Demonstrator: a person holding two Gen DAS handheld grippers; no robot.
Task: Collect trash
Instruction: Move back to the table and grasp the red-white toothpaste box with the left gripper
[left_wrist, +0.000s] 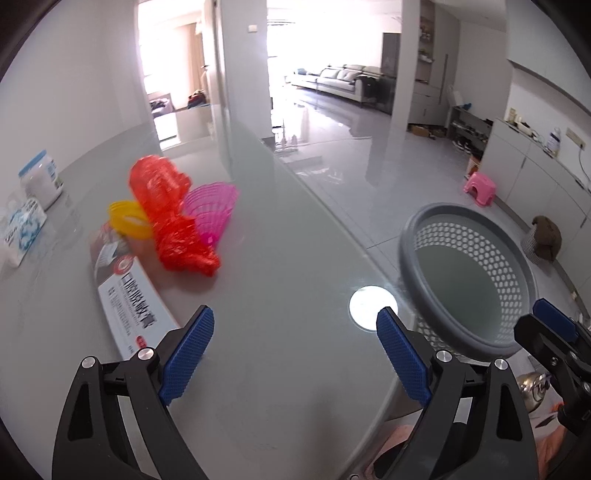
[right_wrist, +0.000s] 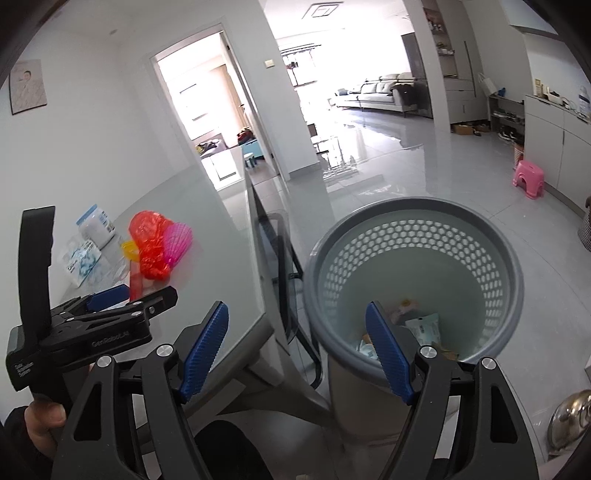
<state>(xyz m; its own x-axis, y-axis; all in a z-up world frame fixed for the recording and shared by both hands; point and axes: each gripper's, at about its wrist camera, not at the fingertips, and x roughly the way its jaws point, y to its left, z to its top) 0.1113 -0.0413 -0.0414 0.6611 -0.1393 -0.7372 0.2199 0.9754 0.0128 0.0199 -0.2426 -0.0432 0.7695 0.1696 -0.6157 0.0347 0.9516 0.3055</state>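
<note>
Red crinkly plastic wrapper (left_wrist: 173, 218) lies on the far left of the table (left_wrist: 288, 258), touching the yellow (left_wrist: 127, 218) and pink ribbed cups (left_wrist: 214, 210). Looks light, soft, crushable, maybe slippery; best pinched at the bunched near end. Left gripper (left_wrist: 295, 354) wide, empty, over bare table. Right gripper (right_wrist: 295, 350) wide, empty, above the grey bin (right_wrist: 513, 258) standing right of the table.

"GenRobot.AI" stands on the left gripper (right_wrist: 122, 295) — the flat box's (left_wrist: 125, 295) print is too blurred to read.
</note>
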